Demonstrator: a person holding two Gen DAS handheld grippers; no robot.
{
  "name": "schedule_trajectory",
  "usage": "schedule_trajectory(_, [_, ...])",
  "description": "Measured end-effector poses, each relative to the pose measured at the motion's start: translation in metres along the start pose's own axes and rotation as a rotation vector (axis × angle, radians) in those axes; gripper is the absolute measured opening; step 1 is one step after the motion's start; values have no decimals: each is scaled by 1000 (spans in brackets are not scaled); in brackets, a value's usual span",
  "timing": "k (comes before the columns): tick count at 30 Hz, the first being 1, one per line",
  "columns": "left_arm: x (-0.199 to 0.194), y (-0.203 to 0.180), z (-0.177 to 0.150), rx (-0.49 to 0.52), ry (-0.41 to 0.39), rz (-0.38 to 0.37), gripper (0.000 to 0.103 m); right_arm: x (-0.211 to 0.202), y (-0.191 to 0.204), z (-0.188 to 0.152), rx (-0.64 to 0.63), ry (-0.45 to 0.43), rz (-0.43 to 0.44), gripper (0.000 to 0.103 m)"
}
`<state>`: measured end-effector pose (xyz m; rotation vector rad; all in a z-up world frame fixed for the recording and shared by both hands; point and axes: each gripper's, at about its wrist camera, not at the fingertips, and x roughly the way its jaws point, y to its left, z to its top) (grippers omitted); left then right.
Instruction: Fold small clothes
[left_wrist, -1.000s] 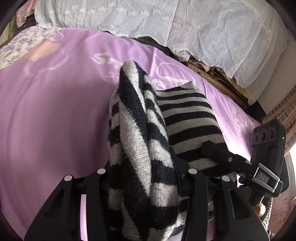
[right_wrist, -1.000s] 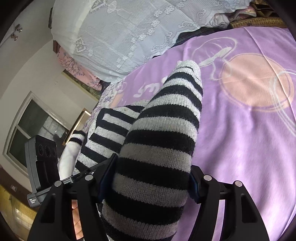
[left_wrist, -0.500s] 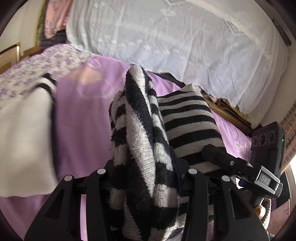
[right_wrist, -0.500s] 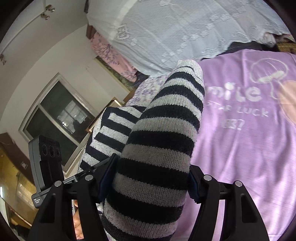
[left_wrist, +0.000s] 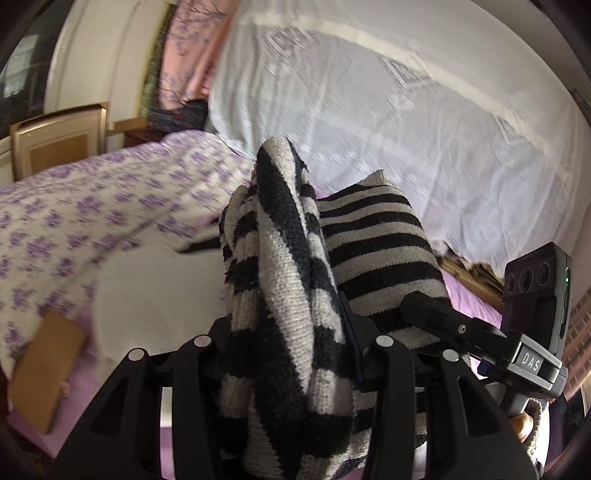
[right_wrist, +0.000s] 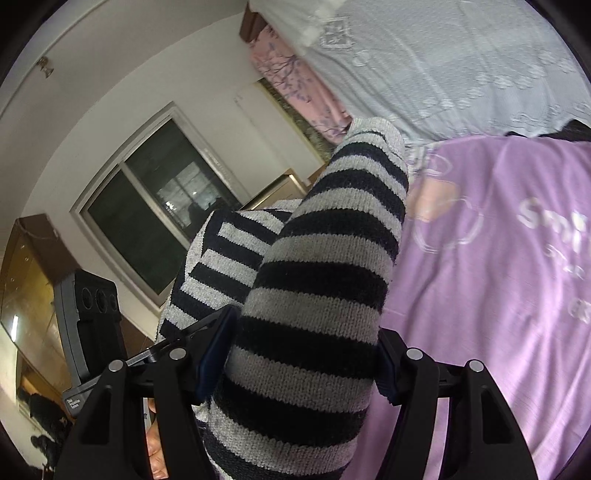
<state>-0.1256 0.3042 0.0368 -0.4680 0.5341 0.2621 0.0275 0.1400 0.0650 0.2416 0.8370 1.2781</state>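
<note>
Striped black-and-grey knit garment (left_wrist: 280, 295) is bunched up in both my claws right now, carried above the bed. My left claw (left_wrist: 291, 354) is clenched on a thick scrunched fold; my right claw (right_wrist: 303, 354) stands wider, clamped on a fatter rolled part of it (right_wrist: 325, 280). Holding two ends at once, I reckon, so I can spread it flat on the purple printed bedsheet (right_wrist: 498, 295) before folding. Beyond that: white lace cover (left_wrist: 406, 129), floral purple quilt (left_wrist: 92, 206), something white (left_wrist: 155, 288) on it.
</note>
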Motion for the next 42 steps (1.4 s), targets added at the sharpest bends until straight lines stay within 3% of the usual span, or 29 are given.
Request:
schedule_trajectory(6, [-16, 49, 16, -57, -48, 51, 43, 45, 29, 15, -47, 38, 41, 67])
schedule_trajectory(12, [-8, 101, 25, -136, -51, 64, 43, 98, 44, 18, -80, 91, 39, 67])
schedule_trajectory(18, [38, 148, 10, -220, 43, 63, 43, 140, 20, 6, -47, 161, -31, 66])
schedule_trajectory(19, [48, 153, 4, -236, 70, 85, 44, 145, 11, 2, -37, 167, -53, 66])
schedule_trajectory(21, [60, 166, -6, -281, 84, 105, 63, 149, 1, -2, -2, 172, -34, 68])
schedule_trajectory(22, [61, 170, -9, -298, 75, 105, 67, 150, -3, -3, 11, 179, -17, 69])
schedule_trajectory(27, [64, 161, -19, -232, 36, 227, 84, 155, -11, -10, -7, 172, 7, 75])
schedule_trajectory(33, [62, 161, -19, -266, 43, 255, 91, 157, -19, -7, 16, 172, 31, 77])
schedule_trajectory(36, [50, 157, -20, -301, 78, 245, 90, 151, -14, -3, 9, 181, -4, 79])
schedule_trajectory(40, [19, 133, -25, -216, 50, 313, 90, 109, 12, -5, -117, 102, -57, 79])
schedule_trajectory(42, [6, 126, -29, -189, 29, 356, 95, 93, 17, -12, -162, 70, -99, 79])
